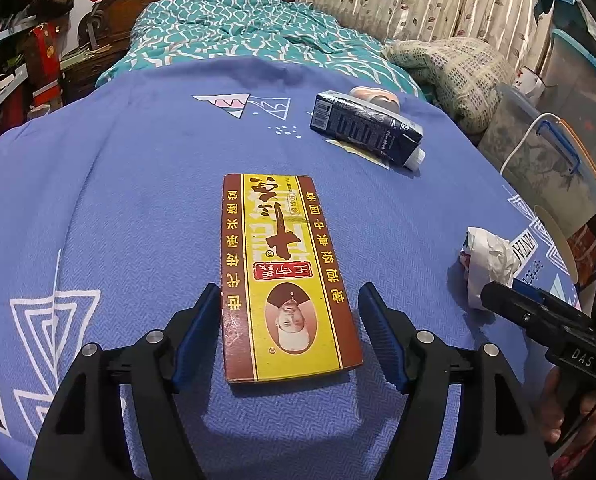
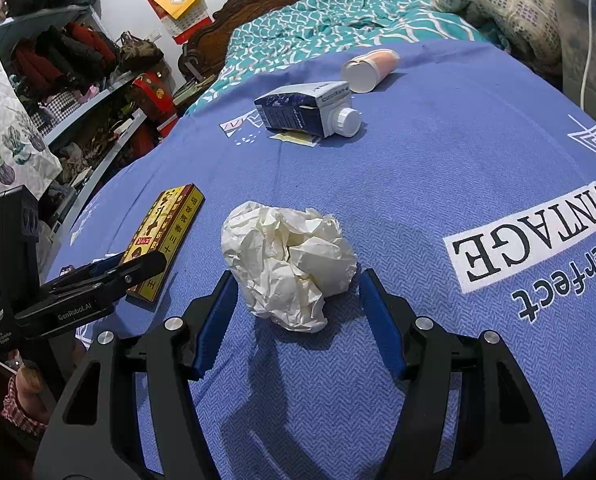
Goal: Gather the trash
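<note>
Both claws stand wide: left claw (image 1: 290, 300) straddles the flat box (image 1: 286, 276), right claw (image 2: 296, 284) the crumpled paper (image 2: 288, 264). Squeezing squarely on the box's long edges looks wisest.

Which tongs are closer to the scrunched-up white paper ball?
Right. The right tongs sit open around the paper ball, one finger on each side. The left tongs are off to its side, straddling the flat red-and-yellow box.

Box (image 1: 286, 276) left of paper wad (image 2: 288, 264)

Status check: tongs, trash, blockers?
Left tongs open, straddling flat box. Right tongs open around crumpled paper. Nothing blocking.
</note>
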The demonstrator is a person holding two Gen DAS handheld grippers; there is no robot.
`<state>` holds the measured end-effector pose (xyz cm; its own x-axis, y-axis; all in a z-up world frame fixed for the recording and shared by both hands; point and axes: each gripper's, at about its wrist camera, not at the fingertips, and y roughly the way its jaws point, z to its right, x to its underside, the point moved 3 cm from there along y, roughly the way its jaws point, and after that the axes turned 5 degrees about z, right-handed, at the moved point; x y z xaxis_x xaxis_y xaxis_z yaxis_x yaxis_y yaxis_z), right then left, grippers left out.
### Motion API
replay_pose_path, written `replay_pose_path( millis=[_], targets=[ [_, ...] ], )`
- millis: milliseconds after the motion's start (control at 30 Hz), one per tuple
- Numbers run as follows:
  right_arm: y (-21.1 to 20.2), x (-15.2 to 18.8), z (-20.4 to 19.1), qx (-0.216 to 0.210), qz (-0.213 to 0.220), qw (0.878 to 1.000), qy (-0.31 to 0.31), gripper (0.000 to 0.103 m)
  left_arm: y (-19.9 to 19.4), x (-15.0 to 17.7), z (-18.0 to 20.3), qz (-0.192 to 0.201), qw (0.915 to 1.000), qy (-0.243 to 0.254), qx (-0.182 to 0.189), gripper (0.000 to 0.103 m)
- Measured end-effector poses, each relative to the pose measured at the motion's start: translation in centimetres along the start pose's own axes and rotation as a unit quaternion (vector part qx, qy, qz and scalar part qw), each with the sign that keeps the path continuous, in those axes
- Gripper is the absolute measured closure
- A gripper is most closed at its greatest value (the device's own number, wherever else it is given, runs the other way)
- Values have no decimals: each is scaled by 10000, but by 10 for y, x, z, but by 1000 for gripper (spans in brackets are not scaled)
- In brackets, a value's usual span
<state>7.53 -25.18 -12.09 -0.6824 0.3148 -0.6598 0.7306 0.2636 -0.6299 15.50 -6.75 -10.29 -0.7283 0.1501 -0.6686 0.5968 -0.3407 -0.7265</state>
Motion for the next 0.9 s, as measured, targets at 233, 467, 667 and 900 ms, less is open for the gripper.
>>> replay_pose_path(
  millis=[233, 467, 667, 900],
  targets=[
    [2, 1, -1, 40, 6, 10000, -14, 38, 0, 0, 1, -2, 10000, 18, -11, 35],
    [5, -1, -4, 80, -1, 10000, -55, 54, 0, 0, 1, 5, 10000, 3, 13, 35],
    [-1, -1, -6, 109, 97, 9998, -149, 63, -1, -3, 0, -12, 9997, -114, 193, 43],
    [-46, 2, 40, 338, 484, 9978, 285, 63, 5, -11, 57, -194, 9958, 122, 883, 43]
  ],
)
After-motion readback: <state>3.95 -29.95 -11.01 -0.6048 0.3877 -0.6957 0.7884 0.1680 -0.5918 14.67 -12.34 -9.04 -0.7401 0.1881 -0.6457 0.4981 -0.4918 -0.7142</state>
